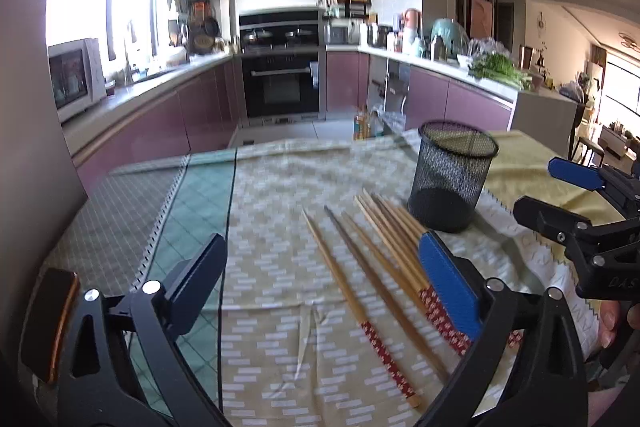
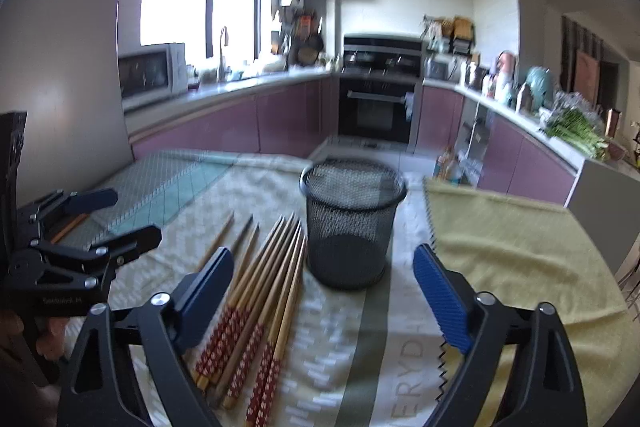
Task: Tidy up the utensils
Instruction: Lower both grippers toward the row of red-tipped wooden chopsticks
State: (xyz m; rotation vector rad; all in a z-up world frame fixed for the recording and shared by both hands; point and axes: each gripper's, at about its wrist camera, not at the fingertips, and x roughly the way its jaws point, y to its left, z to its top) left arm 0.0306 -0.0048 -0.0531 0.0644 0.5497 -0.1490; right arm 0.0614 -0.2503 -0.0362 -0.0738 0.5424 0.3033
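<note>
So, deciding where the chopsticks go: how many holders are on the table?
1: the black mesh cup stands upright on the cloth, just beyond the chopsticks. None seems hidden.

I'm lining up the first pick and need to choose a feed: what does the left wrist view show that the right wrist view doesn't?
Only the left wrist view shows the dark phone-like slab at the table's left edge, and the living area at far right.

Only the right wrist view shows the lettering printed on the cloth, and the chopsticks' patterned handle ends bunched together.

Both show the empty mesh holder upright beside the chopsticks, and both grippers, left and right, open and holding nothing.
</note>
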